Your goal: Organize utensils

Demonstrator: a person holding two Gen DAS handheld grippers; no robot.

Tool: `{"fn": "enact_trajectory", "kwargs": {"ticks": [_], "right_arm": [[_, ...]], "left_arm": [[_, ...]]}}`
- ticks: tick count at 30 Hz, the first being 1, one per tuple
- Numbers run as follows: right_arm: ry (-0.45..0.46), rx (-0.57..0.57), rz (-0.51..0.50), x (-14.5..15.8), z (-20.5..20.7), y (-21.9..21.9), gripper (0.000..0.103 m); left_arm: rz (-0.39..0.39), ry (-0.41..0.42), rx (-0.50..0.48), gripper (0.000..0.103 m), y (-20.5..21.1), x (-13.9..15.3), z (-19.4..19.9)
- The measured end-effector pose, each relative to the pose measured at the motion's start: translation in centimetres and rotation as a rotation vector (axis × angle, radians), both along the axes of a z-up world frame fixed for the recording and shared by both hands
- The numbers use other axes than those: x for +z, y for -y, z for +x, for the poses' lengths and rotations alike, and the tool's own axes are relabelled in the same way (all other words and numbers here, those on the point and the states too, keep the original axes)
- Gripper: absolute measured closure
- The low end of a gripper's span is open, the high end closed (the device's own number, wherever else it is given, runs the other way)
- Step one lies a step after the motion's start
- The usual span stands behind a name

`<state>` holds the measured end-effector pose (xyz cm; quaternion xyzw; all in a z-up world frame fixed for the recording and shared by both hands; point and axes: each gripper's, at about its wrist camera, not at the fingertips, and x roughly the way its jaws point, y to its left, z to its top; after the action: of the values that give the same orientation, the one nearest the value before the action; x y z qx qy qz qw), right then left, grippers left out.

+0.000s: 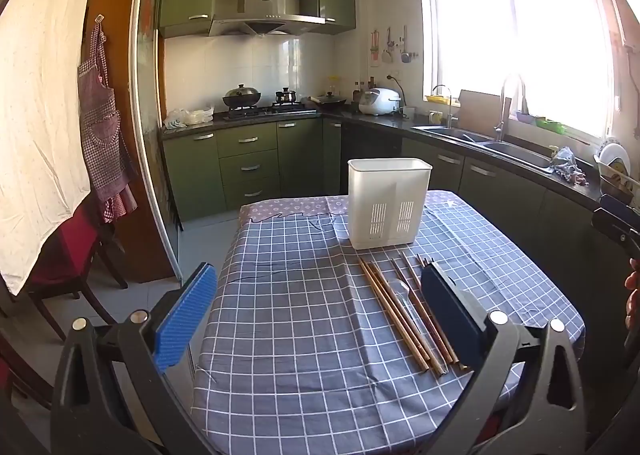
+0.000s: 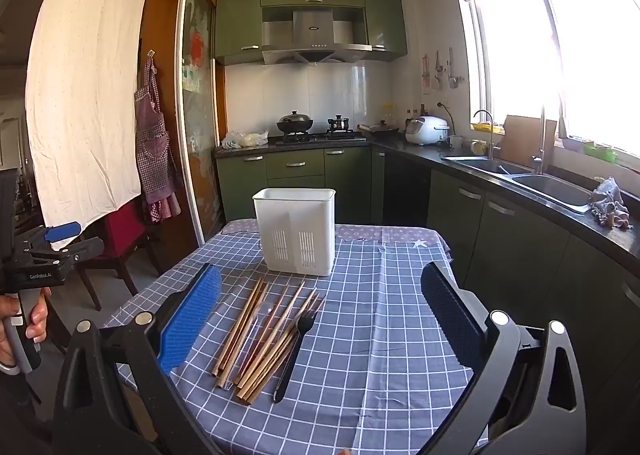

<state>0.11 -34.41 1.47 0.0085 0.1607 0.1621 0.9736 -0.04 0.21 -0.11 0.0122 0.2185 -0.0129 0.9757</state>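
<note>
**Utensils lie loose before an empty-handed pair of grippers**

A bundle of long brown wooden chopsticks (image 2: 260, 335) lies on the table (image 2: 380, 335), which is covered in a blue-grey cloth with a white grid. Among the sticks rests a clear plastic spoon (image 1: 402, 291), and at the bundle's right edge in the right wrist view a black plastic fork (image 2: 294, 355), its tines pointing toward the far end of the table. Just beyond them a white rectangular plastic utensil holder (image 2: 296, 231) with slotted vents in its lower wall stands upright.

The right gripper (image 2: 320, 319) hangs above the near end of the table, tilted slightly downward, its blue-padded fingers (image 2: 192, 319) spread wide and grasping nothing. The left gripper (image 1: 320, 319), likewise tilted down, has its fingers released, the chopsticks lying just inside its right finger but untouched. In the right wrist view a hand (image 2: 24, 319) grips the left gripper's handle at the frame's left edge.
</note>
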Motion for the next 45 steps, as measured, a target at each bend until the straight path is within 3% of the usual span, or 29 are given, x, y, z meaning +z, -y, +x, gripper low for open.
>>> {"fn": "enact_trajectory", "kwargs": {"ticks": [45], "right_arm": [[-0.039, -0.004, -0.005, -0.5, 1.1, -0.3, 0.004]], "left_arm": [[-0.004, -0.029, -0.013, 0.006, 0.4, -0.8, 0.6]]}}
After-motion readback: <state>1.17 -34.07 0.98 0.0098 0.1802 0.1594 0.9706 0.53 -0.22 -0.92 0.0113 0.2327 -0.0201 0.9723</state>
